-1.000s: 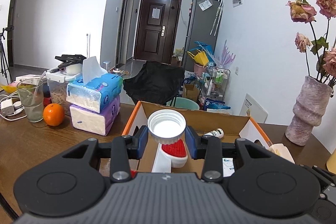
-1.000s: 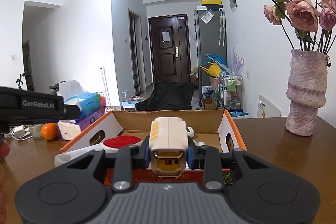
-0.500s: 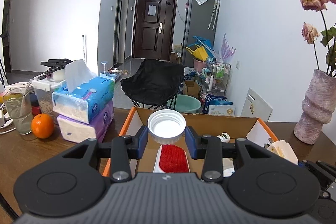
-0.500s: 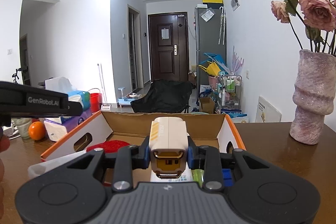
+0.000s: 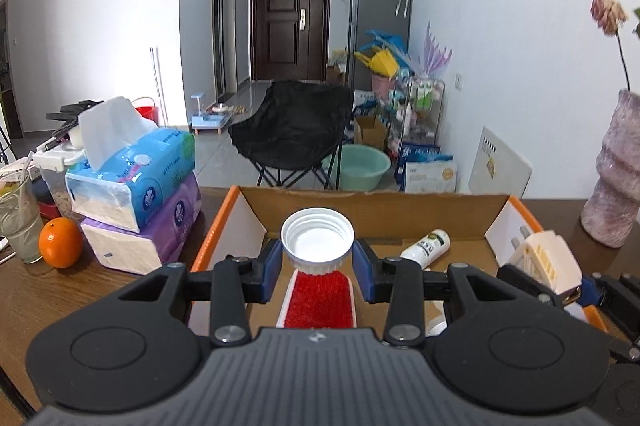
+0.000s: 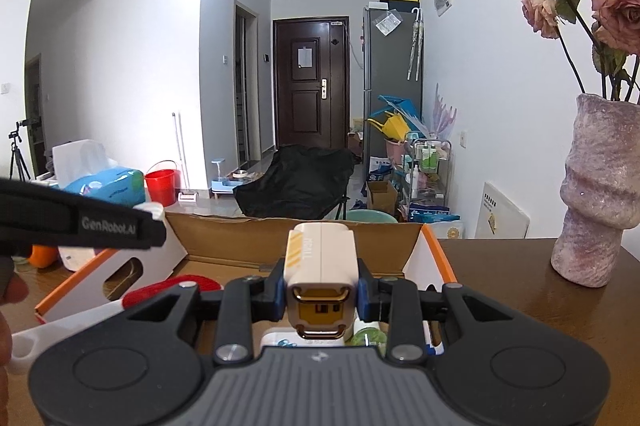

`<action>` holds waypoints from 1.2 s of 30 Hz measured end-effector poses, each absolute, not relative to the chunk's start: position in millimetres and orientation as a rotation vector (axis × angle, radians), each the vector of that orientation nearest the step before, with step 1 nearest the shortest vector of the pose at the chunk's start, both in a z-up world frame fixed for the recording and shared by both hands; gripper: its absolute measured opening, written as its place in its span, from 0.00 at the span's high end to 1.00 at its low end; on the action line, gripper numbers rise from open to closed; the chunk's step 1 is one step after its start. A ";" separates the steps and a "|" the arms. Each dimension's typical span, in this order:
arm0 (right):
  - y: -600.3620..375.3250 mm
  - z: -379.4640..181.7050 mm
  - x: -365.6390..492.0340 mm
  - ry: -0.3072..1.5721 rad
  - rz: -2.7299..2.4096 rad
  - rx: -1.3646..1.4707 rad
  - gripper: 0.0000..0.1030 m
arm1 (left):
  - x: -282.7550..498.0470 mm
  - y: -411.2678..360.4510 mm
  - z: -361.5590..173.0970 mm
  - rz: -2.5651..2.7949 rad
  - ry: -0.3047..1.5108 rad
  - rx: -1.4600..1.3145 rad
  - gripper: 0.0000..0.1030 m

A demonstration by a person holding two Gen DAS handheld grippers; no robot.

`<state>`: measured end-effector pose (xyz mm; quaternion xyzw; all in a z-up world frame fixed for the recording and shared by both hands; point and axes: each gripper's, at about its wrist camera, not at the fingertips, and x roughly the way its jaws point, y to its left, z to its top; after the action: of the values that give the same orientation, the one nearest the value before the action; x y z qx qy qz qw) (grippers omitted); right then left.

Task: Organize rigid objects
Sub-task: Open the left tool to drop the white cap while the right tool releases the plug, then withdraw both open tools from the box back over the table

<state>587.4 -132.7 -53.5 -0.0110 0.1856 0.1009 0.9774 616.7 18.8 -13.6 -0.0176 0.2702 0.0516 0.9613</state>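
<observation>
My left gripper [image 5: 318,262] is shut on a white screw cap [image 5: 317,240], held above the open cardboard box [image 5: 372,204] with orange edges. Below the cap lies a white brush with red bristles [image 5: 319,300]. A small white tube [image 5: 426,249] lies in the box further right. My right gripper [image 6: 321,296] is shut on a cream charger block [image 6: 321,268] with a gold clip, held over the right side of the same box [image 6: 430,258]. The charger also shows in the left wrist view [image 5: 546,264].
Stacked tissue packs [image 5: 136,194], an orange [image 5: 61,243] and a glass [image 5: 18,222] stand left of the box. A pink vase with roses [image 6: 596,194] stands on the brown table [image 6: 520,290] at right. A black chair [image 5: 294,130] stands beyond the table.
Both grippers have moved forward over the box with their objects still held. The red brush now lies straight under the cap.
</observation>
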 end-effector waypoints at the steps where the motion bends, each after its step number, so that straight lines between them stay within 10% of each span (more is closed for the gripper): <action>1: -132.7 -54.1 588.8 0.376 0.202 -0.023 0.70 | 619.2 17.6 -15.1 0.108 0.558 -0.030 0.62; 15: -125.3 -60.8 601.5 0.424 0.202 -0.047 0.70 | 636.6 20.9 -31.5 0.152 0.649 -0.030 0.61; 17: -126.9 -60.4 603.6 0.435 0.199 -0.039 0.70 | 636.6 20.7 -31.3 0.150 0.659 -0.031 0.45; 22: -131.5 -55.5 603.6 0.421 0.152 -0.037 0.16 | 630.0 21.5 -25.8 0.159 0.625 -0.038 0.07; 36: -131.9 -57.2 601.7 0.427 0.127 -0.057 0.00 | 626.9 24.4 -20.8 0.176 0.612 -0.053 0.00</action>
<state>601.7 -132.0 -57.2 -0.0281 0.2120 0.0628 0.9749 626.9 24.4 -20.8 -0.0263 0.3007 0.0864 0.9494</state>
